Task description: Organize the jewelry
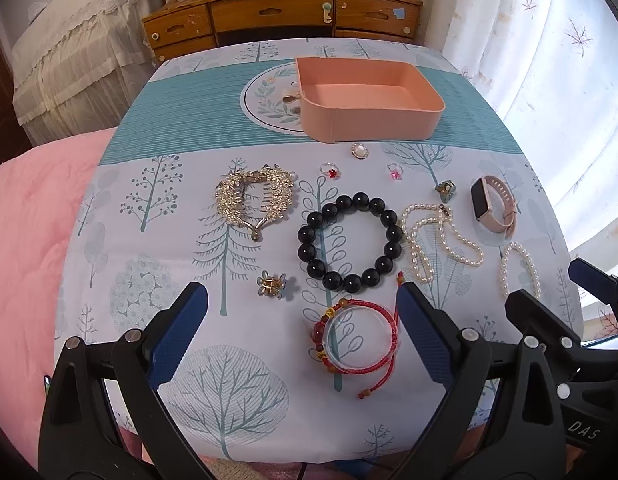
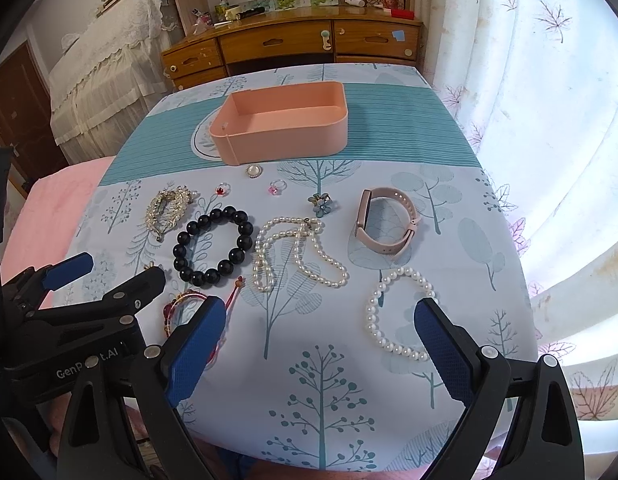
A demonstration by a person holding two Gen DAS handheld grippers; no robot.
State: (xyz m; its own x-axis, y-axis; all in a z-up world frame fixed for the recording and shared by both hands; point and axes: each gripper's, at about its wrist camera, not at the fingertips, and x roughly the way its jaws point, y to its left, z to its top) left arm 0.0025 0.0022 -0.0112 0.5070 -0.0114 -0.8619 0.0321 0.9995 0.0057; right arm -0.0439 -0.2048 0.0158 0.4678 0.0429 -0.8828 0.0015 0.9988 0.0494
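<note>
Left tool (image 1: pixel 301 316) and right tool (image 2: pixel 321 332) both spread wide, empty, low over the tabletop (image 2: pixel 449 152). Only the left view shows the whole red cord bracelet (image 1: pixel 359 340) — the right view mostly hides it. Pink tray (image 2: pixel 283 124) at far centre, long axis left-right; the jewelry lies spread in front of it.

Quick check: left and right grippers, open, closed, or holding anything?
Left gripper: open, jaws wide apart above the red cord bracelet, holding nothing.
Right gripper: open, holding nothing, near the pearl bracelet.
</note>
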